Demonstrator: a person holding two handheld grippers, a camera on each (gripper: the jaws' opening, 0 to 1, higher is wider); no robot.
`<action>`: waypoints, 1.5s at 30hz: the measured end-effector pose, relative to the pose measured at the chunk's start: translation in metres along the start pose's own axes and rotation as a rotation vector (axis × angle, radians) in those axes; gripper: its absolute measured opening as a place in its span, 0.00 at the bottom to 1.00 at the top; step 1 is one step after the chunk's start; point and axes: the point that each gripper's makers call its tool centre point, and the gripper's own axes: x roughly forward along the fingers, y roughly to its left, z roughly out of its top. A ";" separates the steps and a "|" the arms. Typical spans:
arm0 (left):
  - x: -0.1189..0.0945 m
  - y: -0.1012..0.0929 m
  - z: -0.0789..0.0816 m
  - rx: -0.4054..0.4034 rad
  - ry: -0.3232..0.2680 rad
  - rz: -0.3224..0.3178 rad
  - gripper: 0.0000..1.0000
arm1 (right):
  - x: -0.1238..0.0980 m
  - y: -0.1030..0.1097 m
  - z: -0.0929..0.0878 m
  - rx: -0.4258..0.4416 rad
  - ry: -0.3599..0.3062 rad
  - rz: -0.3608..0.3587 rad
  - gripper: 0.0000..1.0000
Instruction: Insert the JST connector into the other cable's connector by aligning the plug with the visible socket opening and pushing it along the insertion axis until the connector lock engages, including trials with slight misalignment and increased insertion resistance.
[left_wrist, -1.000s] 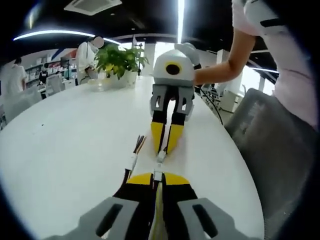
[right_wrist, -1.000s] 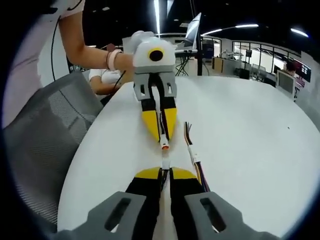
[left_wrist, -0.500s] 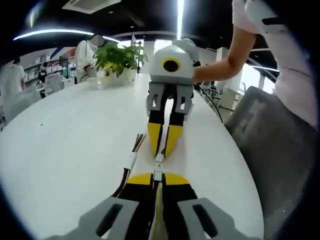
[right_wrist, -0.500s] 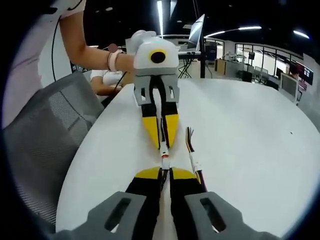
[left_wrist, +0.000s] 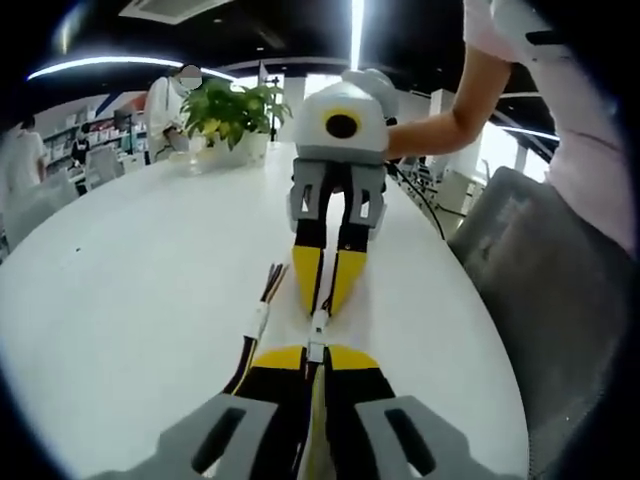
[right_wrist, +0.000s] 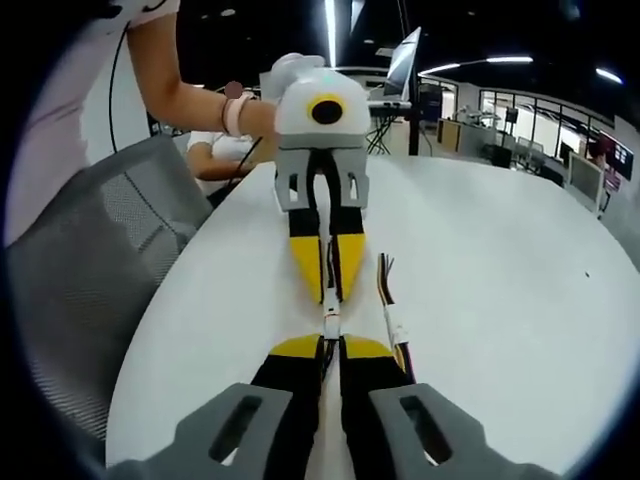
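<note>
Left gripper view: your left gripper (left_wrist: 318, 352), jaws closed on its white connector (left_wrist: 317, 333), faces the right gripper (left_wrist: 323, 296) tip to tip, the long axes of both in one line over the table (left_wrist: 130, 280), near its right edge. Right gripper view: your right gripper (right_wrist: 331, 343), closed on the plug (right_wrist: 331, 322), meets the left gripper (right_wrist: 328, 292); push straight ahead. A spare cable (right_wrist: 392, 320) lies just beside.
</note>
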 end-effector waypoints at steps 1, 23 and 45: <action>0.000 0.000 0.000 0.002 0.001 -0.002 0.00 | 0.000 0.000 0.000 -0.002 0.002 0.001 0.03; 0.008 -0.012 0.005 0.079 0.018 -0.091 0.00 | 0.000 0.006 -0.005 -0.049 0.031 0.073 0.03; 0.010 -0.016 0.017 0.079 -0.050 -0.095 0.00 | -0.010 -0.004 -0.006 -0.001 -0.028 0.083 0.02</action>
